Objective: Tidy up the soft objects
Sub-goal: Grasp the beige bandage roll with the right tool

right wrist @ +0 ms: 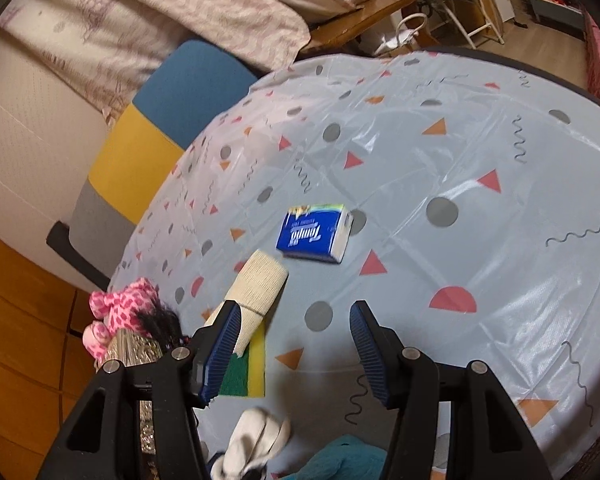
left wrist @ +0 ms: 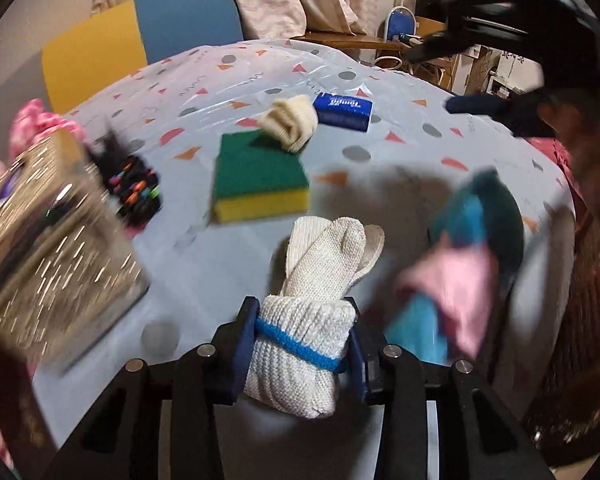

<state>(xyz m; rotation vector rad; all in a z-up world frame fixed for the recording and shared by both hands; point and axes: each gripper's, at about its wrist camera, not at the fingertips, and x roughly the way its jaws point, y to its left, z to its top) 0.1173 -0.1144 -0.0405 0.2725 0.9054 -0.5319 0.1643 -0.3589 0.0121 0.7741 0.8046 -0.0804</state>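
A: Starting with the biggest thing, what is the counter [right wrist: 440,152] carrying?

B: Its patterned cover is carrying a scatter of soft things: a green and yellow sponge [left wrist: 260,178], a cream sock [left wrist: 289,123] lying partly on the sponge's far corner, and a blue tissue pack [left wrist: 344,111] just beyond. A teal and pink cloth [left wrist: 468,256] is blurring past on the right. A glittery container [left wrist: 52,232] is sitting at the left edge, with a pink plush toy [right wrist: 120,308] beside it.

A: And the grippers?

B: The left gripper [left wrist: 300,354] is clamping a rolled white sock bundle [left wrist: 312,304] with a blue stripe, both pads pressing its sides, and the bundle is hanging above the counter near the front edge. The right gripper [right wrist: 296,354] is hovering with its jaws apart and nothing between them, over the sponge end of the counter.

A: So which step is in hand?

B: It looks like the carry: the bundle is gripped and lifted, not yet put down.

A: What is the next move calling for?

B: Probably swinging it toward the container on the left and letting go only once it is over the opening. I cannot tell how much room is inside.
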